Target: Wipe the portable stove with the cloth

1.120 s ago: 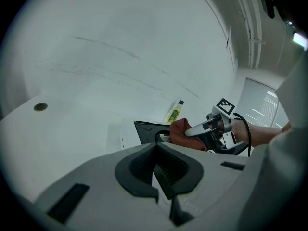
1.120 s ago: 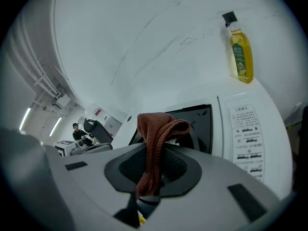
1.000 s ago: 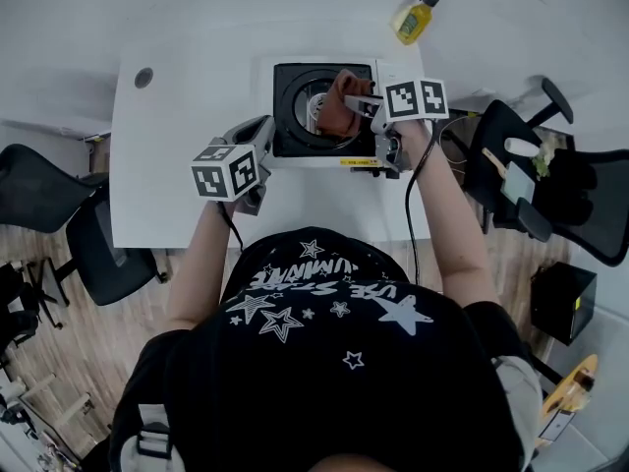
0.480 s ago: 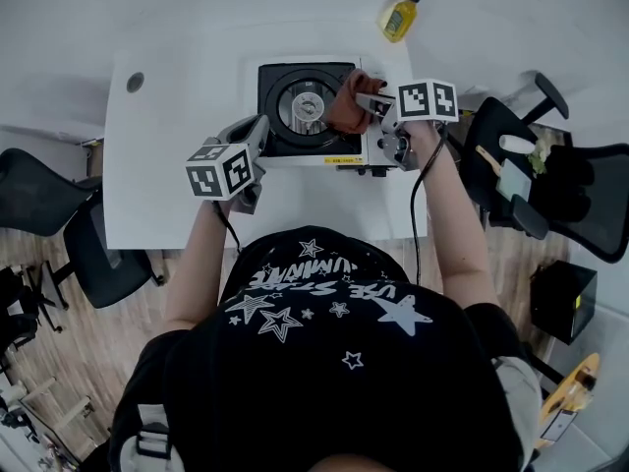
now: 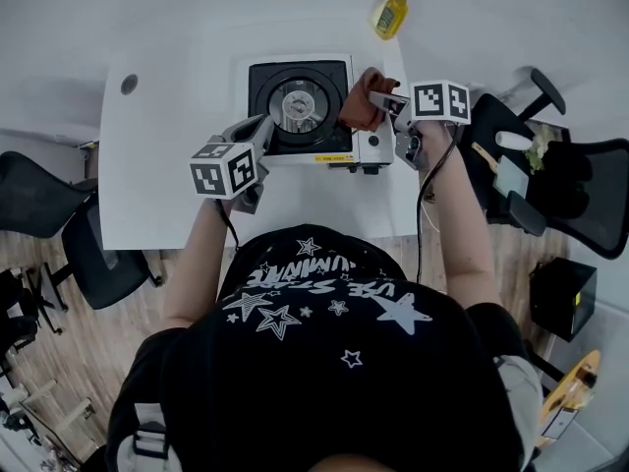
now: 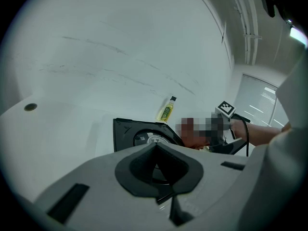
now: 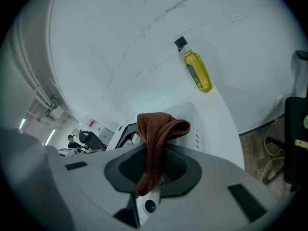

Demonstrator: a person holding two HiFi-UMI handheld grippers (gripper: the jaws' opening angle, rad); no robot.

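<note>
1. Right tongs point(image 5: 385, 103) pinch the brown cloth point(image 7: 156, 134). One fold sits between the jaws and the rest bunches out past the tips, so a wad, not the jaws, meets the surface.
2. In the head view the cloth point(image 5: 361, 103) sits over the right side of the portable stove point(image 5: 300, 106), where the black burner pan meets the white end section. Likely wiping that edge.
3. Left tongs point(image 5: 261, 136) are pressed together with nothing between them, low at the stove's front-left corner. Probably parked there to steady the stove against the wipe; actual contact cannot be confirmed.
4. The stove sits mid-back on the white tabletop point(image 5: 167, 96), squarely in front of the person, within reach of both arms.
5. Yellow bottle point(image 5: 390, 12) lies behind the stove's right end, well apart and clear of the wiping.
6. Burner pan looks not yet covered from here; progress is a guess.
</note>
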